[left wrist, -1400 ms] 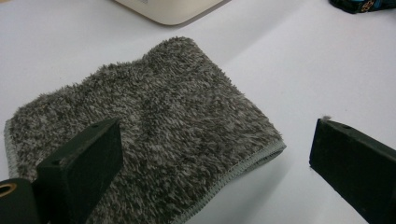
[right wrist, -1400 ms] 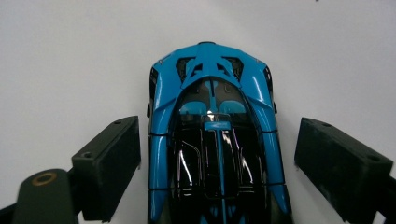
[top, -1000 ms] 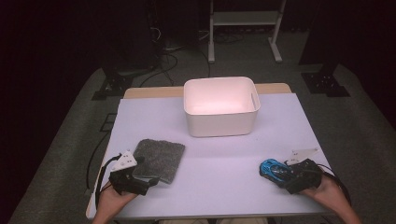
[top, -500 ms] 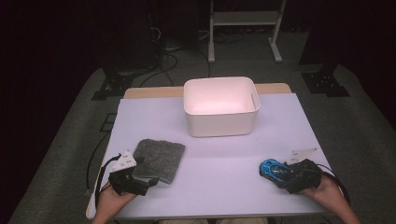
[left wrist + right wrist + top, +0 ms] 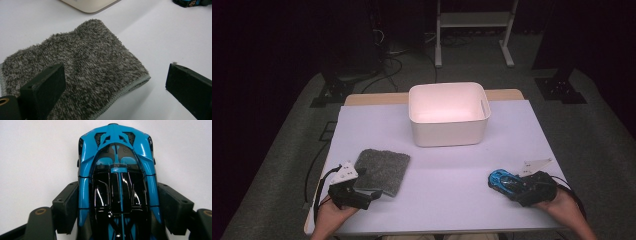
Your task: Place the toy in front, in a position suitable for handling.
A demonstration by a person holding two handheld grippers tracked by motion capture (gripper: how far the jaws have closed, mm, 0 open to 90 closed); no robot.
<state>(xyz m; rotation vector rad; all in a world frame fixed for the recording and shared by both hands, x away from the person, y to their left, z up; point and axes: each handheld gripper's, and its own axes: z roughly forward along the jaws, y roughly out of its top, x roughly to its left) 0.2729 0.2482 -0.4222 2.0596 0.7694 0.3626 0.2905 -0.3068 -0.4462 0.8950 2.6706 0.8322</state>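
Note:
A blue and black toy car (image 5: 503, 180) sits on the white table at the near right. My right gripper (image 5: 514, 186) is shut on it, one jaw pressed to each flank (image 5: 120, 195), and the car (image 5: 115, 157) points away from me. A folded grey fleecy cloth (image 5: 382, 170) lies at the near left. My left gripper (image 5: 369, 193) is open at the cloth's near edge. In the left gripper view one jaw hangs over the cloth (image 5: 82, 67) and the other over bare table, so the gripper (image 5: 115, 72) straddles the cloth's hemmed corner.
An empty white bin (image 5: 448, 131) stands at the middle back of the table (image 5: 447, 170). A grey three-cornered plate (image 5: 534, 164) sticks out beside the right hand. Cables and stand legs cover the dark floor behind the table.

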